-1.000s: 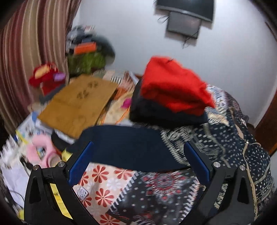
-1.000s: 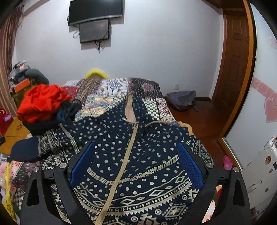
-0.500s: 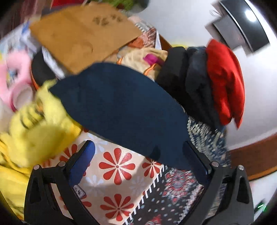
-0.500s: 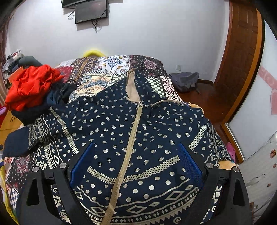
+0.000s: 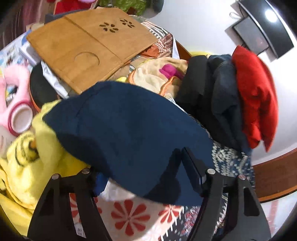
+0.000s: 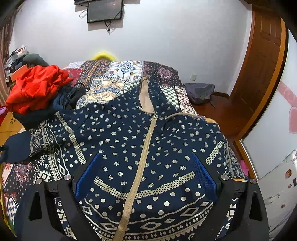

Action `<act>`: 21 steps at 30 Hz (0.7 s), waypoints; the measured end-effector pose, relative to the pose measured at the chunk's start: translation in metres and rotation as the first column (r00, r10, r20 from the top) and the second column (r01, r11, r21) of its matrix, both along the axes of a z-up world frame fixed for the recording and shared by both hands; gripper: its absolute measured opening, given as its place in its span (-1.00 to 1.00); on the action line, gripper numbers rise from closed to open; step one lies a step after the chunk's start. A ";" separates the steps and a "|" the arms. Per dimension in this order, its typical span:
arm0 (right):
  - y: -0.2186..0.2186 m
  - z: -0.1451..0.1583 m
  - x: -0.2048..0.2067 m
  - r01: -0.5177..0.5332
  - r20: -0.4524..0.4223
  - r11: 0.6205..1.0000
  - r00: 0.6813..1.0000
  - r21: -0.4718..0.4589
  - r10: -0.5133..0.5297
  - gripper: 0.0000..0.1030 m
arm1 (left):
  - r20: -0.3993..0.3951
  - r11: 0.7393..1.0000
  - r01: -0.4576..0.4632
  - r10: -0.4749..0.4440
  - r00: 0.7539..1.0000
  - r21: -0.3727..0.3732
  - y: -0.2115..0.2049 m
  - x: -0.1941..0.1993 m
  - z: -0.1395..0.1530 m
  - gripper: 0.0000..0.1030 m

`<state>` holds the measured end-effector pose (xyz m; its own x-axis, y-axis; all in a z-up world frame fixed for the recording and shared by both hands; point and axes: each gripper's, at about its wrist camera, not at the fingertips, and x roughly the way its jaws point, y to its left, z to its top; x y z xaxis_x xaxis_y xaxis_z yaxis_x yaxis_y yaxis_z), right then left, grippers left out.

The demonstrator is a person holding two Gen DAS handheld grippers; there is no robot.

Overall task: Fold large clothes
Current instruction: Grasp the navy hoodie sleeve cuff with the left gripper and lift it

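**Sleeve cuff between my left jaws, jacket spread under my right**

My left gripper (image 5: 146,178) has the plain navy cuff (image 5: 130,133) of the jacket's sleeve lying between its jaws. They have just been closing on it; the right finger presses into the cloth, the left finger is hidden under the cuff, so I cannot tell whether the grip is firm yet. Under the cuff lies the bedspread (image 5: 130,218), white with red flowers here. Just to the left is a yellow plush blanket (image 5: 22,163), and beside it a pink soft toy (image 5: 13,89). Beyond the cuff a wooden lap tray (image 5: 89,46) lies tilted on a heap of clutter, its round cup recess holding nothing. To the right a pile of dark clothes (image 5: 219,103) carries a red garment (image 5: 256,96) on top.

My right gripper (image 6: 146,174) hovers with its jaws spread wide, the blue pads apart and gripping nothing. Below them the jacket (image 6: 130,144) lies face up and flat on the bed, navy with pale dots and bands, its tan zipper (image 6: 143,159) running up the middle between my fingers. Its sleeve stretches out left toward the clothes pile. Farther back the patchwork bedspread shows, then a grey bag (image 6: 200,90) on the wooden floor, the white wall with a dark screen (image 6: 104,10), and a wooden door (image 6: 263,59).
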<state>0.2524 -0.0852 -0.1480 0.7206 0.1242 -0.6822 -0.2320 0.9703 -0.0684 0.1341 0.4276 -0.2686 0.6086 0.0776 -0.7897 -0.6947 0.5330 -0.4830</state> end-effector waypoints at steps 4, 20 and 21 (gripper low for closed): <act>0.000 0.013 -0.010 0.000 0.036 1.000 0.999 0.002 0.000 0.83 | -0.066 0.988 0.007 0.003 0.998 0.155 -0.009 0.014 0.016 -0.26; -0.021 0.037 -0.040 -0.001 0.122 0.999 0.993 0.032 -0.003 0.83 | 0.209 0.911 0.231 -0.314 0.926 0.343 -0.113 0.035 0.168 -0.85; -0.022 0.037 -0.041 -0.003 0.125 0.999 0.992 0.035 -0.002 0.83 | 0.226 0.897 0.251 -0.347 0.910 0.364 -0.127 0.040 0.181 -0.84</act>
<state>0.2118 -0.1074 -0.1108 0.8000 0.1467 -0.5818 -0.2244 0.9724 -0.0633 0.1739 0.3010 -0.0874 0.8335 0.0755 -0.5473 -0.3395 0.8516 -0.3994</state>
